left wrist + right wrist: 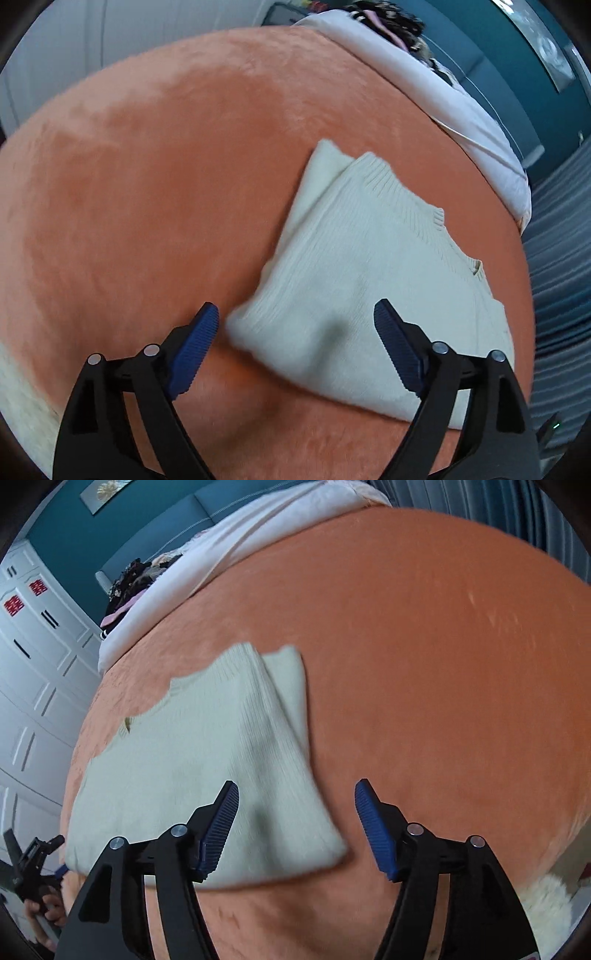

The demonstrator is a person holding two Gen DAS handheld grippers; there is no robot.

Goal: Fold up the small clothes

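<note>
Bedding set the stage: an orange blanket [155,177] covered the bed and gave a soft, flat place for folding, with a white quilt [443,96] pushed up toward the far end, seemingly to keep the middle free. On the blanket lay the cream sweater [373,280], the thing to be folded, lying flat, its ribbed neckline turned toward the quilt and one side panel apparently doubled over the body, so that a second layer showed along that edge; by my judgement the fold was partly made and more remained. A dark heap of other clothes [129,587] sat far off at the head of the bed, out of the way. The left gripper [295,325] hung above the sweater's near corner with its blue pads wide apart and nothing between them, one pad over the blanket and one over the knit, likely so as to straddle that corner. The right gripper [295,805] was likewise spread and empty over the opposite near corner. Motion blur hid whether either pad touched the cloth.
</note>
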